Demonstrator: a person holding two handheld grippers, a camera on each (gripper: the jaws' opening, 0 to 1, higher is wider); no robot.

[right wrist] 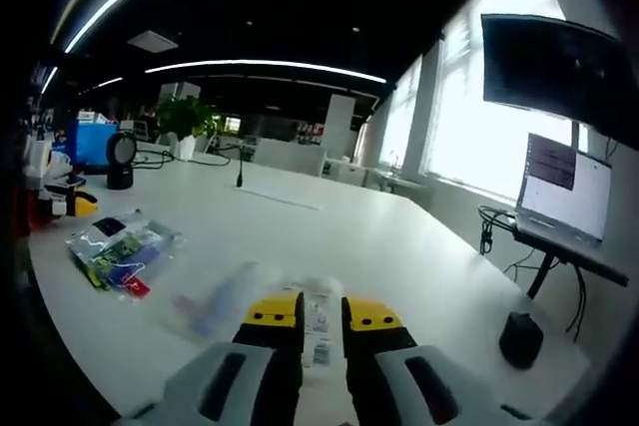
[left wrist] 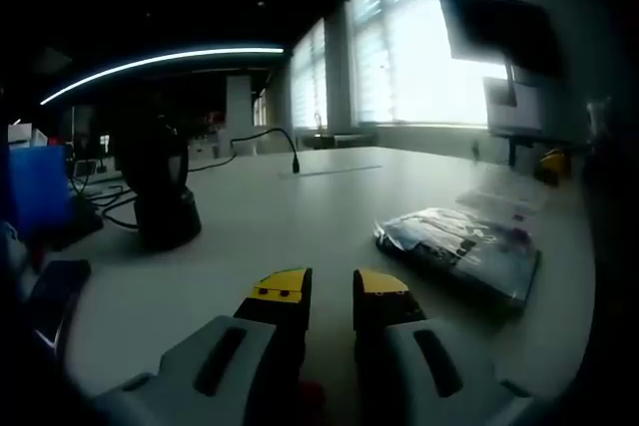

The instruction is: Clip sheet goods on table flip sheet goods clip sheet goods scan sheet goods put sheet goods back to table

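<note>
The left gripper (left wrist: pixel 331 291) hovers over the white table (left wrist: pixel 300 216) with its yellow-tipped jaws slightly apart and nothing between them; a flat packet in clear wrap (left wrist: pixel 459 248), dark with printed colours, lies on the table just ahead and to the right. In the right gripper view the right gripper (right wrist: pixel 321 321) also has its jaws a little apart, and a pale, blurred sheet packet (right wrist: pixel 262 298) with a printed label lies on the table right at the tips; whether the jaws pinch its edge I cannot tell. Further left sits a second clear packet (right wrist: pixel 122 243) with bright contents. So at most two flat packets show in any one view. These look light, thin and floppy, with slick film likely to slide on the smooth top, so a grip on a free edge or corner seems best, held firmly enough that it does not slip in the flip. One round black device on a stand (left wrist: pixel 160 187) sits at far left, and one laptop (right wrist: pixel 565 192) at far right.
</note>
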